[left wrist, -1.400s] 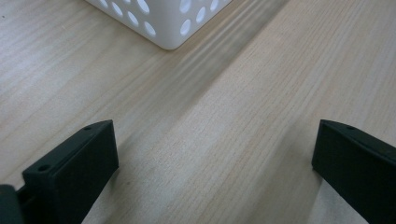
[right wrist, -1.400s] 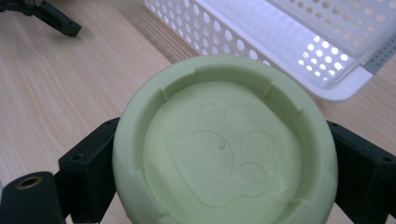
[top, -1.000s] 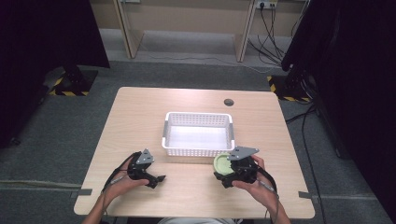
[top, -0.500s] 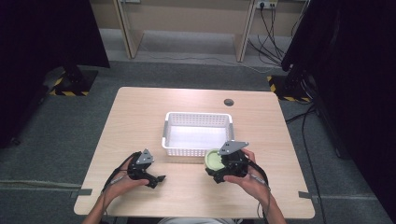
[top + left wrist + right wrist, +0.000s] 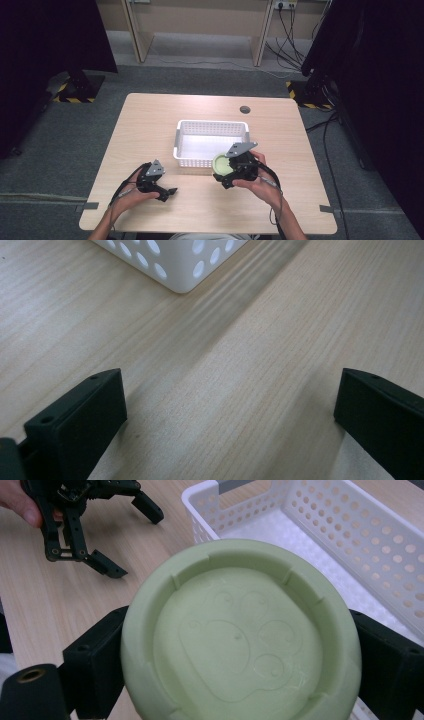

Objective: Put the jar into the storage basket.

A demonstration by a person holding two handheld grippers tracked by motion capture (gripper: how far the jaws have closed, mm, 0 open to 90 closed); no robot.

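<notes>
Right gripper view: pale green round dish (image 5: 240,640), matte, paw print embossed on the face toward the camera, clamped between the right claw (image 5: 240,670) jaws at the white basket's (image 5: 350,535) near corner. High view: dish (image 5: 222,164) sits at the basket's near rim (image 5: 200,161), over the wooden surface (image 5: 150,120). Basket is perforated plastic; interior looks bare, though the dish hides part of it. Left claw (image 5: 168,193) rests on the surface, jaws wide apart, holding nothing.
</notes>
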